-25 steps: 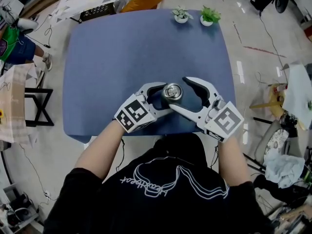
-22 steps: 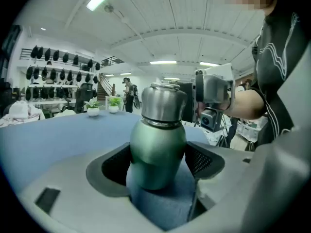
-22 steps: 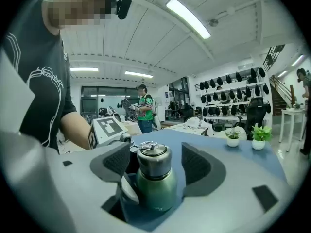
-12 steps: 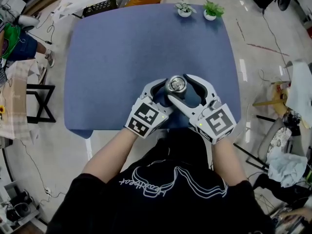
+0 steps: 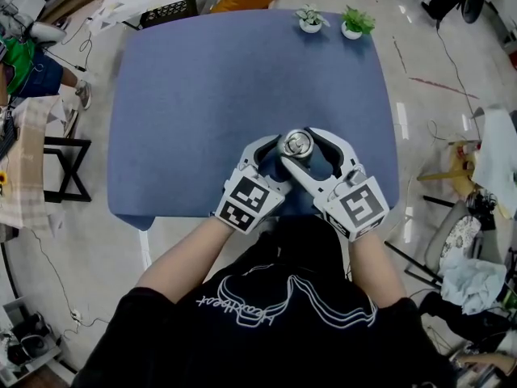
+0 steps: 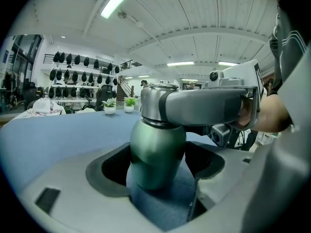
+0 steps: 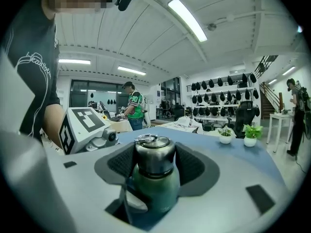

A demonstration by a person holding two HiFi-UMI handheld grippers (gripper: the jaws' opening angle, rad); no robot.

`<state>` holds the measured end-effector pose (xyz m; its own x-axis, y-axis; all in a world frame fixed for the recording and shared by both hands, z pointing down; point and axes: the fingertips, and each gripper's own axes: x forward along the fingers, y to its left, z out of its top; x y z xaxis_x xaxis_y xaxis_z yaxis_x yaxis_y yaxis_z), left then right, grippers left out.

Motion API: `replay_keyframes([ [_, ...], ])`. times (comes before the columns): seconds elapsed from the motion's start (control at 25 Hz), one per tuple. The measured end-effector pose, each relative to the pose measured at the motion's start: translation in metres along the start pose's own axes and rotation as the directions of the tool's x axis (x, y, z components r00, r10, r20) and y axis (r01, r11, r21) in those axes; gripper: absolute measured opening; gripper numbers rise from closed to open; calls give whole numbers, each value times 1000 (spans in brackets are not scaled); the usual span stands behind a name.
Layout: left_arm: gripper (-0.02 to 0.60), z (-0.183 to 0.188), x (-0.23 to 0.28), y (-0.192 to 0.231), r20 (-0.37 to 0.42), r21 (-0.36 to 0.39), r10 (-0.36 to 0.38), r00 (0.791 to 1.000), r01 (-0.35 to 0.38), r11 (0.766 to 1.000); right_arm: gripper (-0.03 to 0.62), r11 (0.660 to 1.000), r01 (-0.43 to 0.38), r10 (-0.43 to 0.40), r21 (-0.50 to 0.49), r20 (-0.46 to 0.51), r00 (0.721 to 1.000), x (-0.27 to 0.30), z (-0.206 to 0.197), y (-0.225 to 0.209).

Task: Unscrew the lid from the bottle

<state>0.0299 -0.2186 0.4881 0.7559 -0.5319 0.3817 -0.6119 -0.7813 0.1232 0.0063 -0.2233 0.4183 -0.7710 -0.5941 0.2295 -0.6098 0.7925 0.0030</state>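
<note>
A dark green bottle [image 6: 156, 154] with a steel lid [image 5: 293, 145] stands upright on the blue table [image 5: 202, 95], near its front edge. My left gripper [image 5: 279, 162] comes in from the lower left and is shut on the bottle's green body [image 7: 155, 191], low down; its dark pads flank the body in the left gripper view [image 6: 158, 171]. My right gripper [image 5: 297, 147] reaches from the lower right, higher up. Its jaws are closing on the lid [image 7: 154, 155], and the ribbed pads [image 7: 121, 163] sit against both sides of it. A small ring lies on top of the lid.
Two small potted plants [image 5: 310, 19] [image 5: 356, 23] stand at the table's far edge. A black crate [image 5: 166, 10] and an orange object lie beyond it. A black stand [image 5: 65, 168] is left of the table, and clutter is on the floor at right.
The right gripper's jaws, wide apart around the lid a second ago, have narrowed onto it. Both grippers and the bottle have shifted slightly away from me.
</note>
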Motion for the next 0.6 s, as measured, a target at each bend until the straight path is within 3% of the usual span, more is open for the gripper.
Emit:
replay_keyframes([
  [0.2,354,1,-1,1,-7,23,-31,999,32,999,261,999,-32,32,-8,-7,999,0,1,0],
  [0.6,354,-1,1,2,-76,83,-192,979,198,977,259,986,-159,156,-42,-57,986,3,-1,2],
])
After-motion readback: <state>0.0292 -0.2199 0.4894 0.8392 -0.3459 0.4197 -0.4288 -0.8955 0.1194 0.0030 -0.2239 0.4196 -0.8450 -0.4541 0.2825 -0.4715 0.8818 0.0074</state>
